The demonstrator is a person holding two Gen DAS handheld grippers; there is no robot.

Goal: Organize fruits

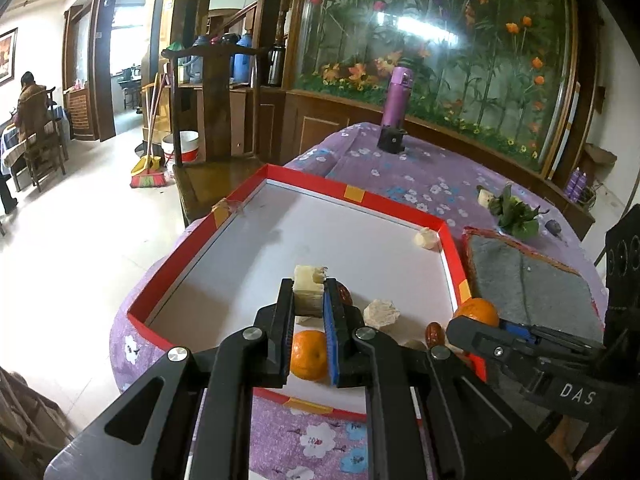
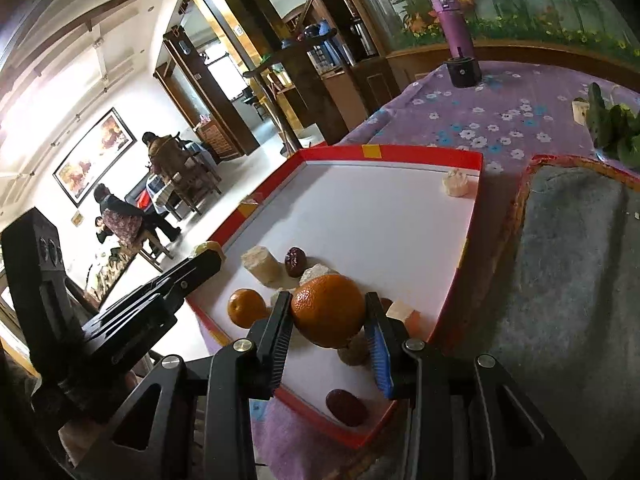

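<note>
My left tool (image 1: 309, 294) grips pale cut cylinder chunk (image 1: 307, 285) | my right tool (image 2: 329, 322) clamps round orange fruit (image 2: 327, 310) | both over red-rimmed white tray (image 2: 400, 154)

Two oranges show: one (image 2: 327, 311) gripped above the near end of the red-rimmed tray (image 2: 420, 156), the other (image 2: 247, 307) lying on the tray floor to its left. Two dark red dates are clear in the right wrist view, one (image 2: 295, 261) beside the pale chunks and one (image 2: 346, 407) at the near edge. The pale, whitish chunks number at least five in that view: a cylinder-like piece (image 2: 262, 266), a lump (image 2: 316, 271) behind the gripped orange, a cube (image 2: 404, 314) to the right, a rounded piece (image 2: 354, 350) under it, and one (image 2: 456, 184) alone in the far right corner. One purple bottle (image 2: 452, 20) stands far off, and one bunch of green leaves (image 2: 612, 128) lies at right.
</note>
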